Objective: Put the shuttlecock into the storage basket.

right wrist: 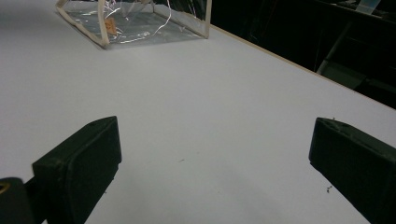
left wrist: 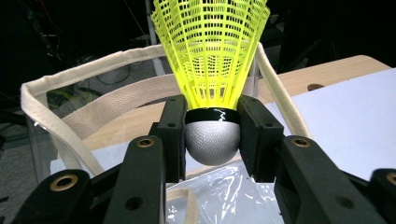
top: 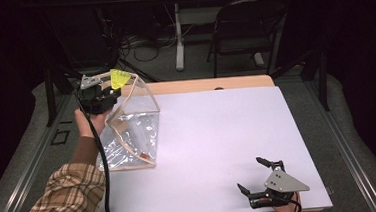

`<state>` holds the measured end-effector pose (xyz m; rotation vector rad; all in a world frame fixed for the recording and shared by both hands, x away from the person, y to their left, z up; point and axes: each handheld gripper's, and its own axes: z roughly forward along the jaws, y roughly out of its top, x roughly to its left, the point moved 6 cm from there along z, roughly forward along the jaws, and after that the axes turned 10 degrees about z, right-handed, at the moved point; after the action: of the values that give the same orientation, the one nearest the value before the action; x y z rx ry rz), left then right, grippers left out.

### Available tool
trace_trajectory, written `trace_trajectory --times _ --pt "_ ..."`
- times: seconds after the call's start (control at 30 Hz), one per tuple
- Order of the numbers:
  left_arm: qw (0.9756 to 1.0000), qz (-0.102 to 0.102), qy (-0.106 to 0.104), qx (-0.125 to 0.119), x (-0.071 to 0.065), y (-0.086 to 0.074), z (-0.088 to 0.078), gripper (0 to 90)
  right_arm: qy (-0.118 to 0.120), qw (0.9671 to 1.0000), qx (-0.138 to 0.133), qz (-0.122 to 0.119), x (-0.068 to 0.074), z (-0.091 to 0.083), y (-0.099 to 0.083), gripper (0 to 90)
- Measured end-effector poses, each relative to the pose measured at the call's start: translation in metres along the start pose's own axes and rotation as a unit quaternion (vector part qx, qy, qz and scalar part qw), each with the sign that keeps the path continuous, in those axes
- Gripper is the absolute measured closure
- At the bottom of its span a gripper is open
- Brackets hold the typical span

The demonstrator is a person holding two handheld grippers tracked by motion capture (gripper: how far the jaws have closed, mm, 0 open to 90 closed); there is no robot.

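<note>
The left claw (left wrist: 212, 140) is gripping a yellow shuttlecock (left wrist: 211, 56) by its rounded grey cork base, with one black jaw pressing on each side of the cork just below the black band. The yellow mesh skirt is flaring away from the jaws. In the high view, the left claw (top: 106, 94) is hanging above the tabletop (top: 218, 134) at its far left corner, with the shuttlecock (top: 120, 79) sitting right at the top rim of a clear plastic bag (top: 132, 125). The bag is standing partly upright on the tabletop, its cream fabric trim (left wrist: 60, 126) outlining the open mouth, and its lower part is lying crumpled and shiny on the white surface. In the left gripper view the shuttlecock is hovering over that opening, with the bag's trim curving around behind and beside it and the glossy plastic showing beneath the cork.

The right claw (top: 261, 173) is resting near the front right edge of the tabletop, well apart from the bag. Its jaws are standing wide with nothing between them; in the right gripper view only bare white tabletop (right wrist: 210, 116) is lying between the two black pads, and the bag (right wrist: 135, 21) is showing far off at the top.
</note>
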<state>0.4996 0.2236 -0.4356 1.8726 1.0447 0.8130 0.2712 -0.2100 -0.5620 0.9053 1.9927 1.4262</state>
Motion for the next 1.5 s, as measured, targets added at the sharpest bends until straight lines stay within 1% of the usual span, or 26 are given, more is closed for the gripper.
trace_trajectory --times 0.5,0.97,1.0,1.33,1.5 --pt "0.9998 0.000 -0.013 0.013 -0.002 -0.003 0.004 65.0 0.000 1.0000 0.001 0.000 0.000 0.000 0.000 1.8" --pt "0.9995 -0.001 -0.021 0.025 -0.003 -0.005 0.007 65.0 0.001 1.0000 0.002 -0.001 0.000 0.001 0.000 1.9" --pt "0.9995 -0.004 -0.022 0.025 -0.003 -0.005 0.007 65.0 0.001 1.0000 0.002 -0.001 0.000 0.001 0.000 1.9" --pt "0.9992 -0.004 -0.024 0.033 -0.004 -0.006 0.010 64.9 0.001 1.0000 0.001 -0.001 0.000 0.001 0.000 1.9" --pt "0.9989 -0.006 -0.029 0.037 -0.005 -0.008 0.011 64.8 0.001 1.0000 0.002 -0.001 0.000 0.001 0.000 1.9"
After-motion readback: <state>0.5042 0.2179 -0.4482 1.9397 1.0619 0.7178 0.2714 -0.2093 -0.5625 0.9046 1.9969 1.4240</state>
